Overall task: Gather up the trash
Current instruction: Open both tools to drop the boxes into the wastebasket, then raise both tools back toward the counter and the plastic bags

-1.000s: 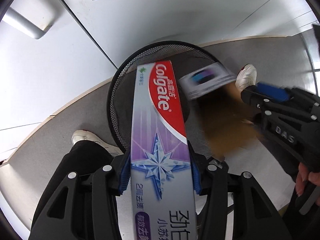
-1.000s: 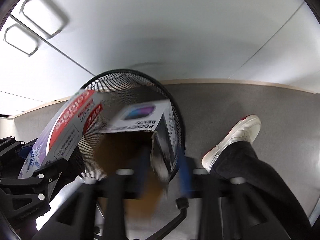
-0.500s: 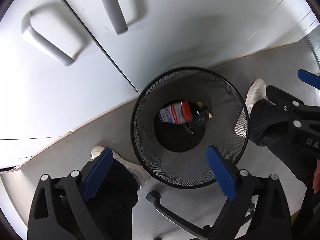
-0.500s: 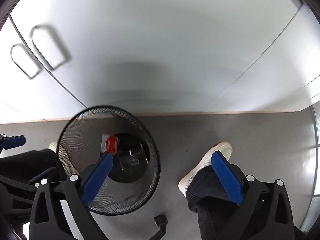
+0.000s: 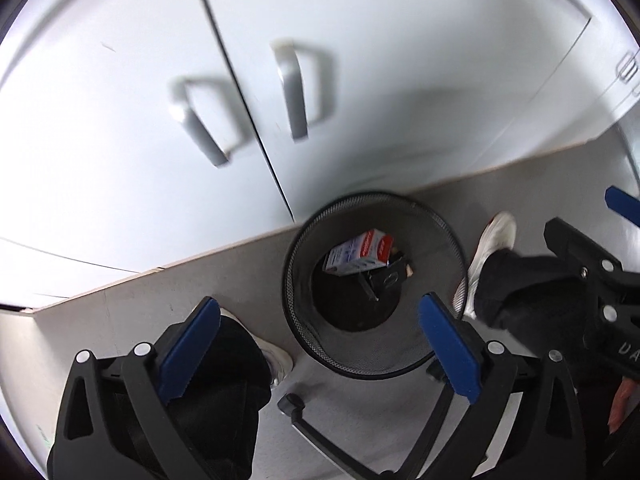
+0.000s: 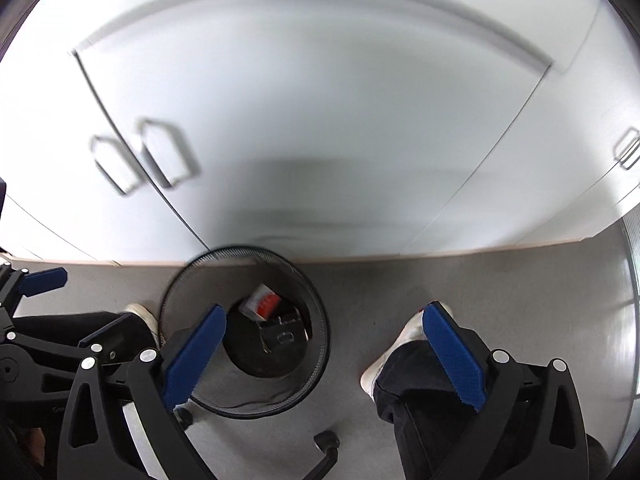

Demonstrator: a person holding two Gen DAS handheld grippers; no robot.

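The mesh bin [image 5: 374, 364] stands open-topped on the floor [image 5: 224, 276], its mouth clear from above, with boxes lying at its bottom. White cabinet doors [image 5: 360, 80] close off the far side, just behind the rim. The person's shoes [image 5: 494, 240] flank the bin, and a chair caster [image 5: 292, 404] sits near its front.

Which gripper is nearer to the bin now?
Left, slightly, as far as the views show. The left gripper hangs open almost over the bin. The right gripper, also open, sits off to the bin's right, above a shoe.
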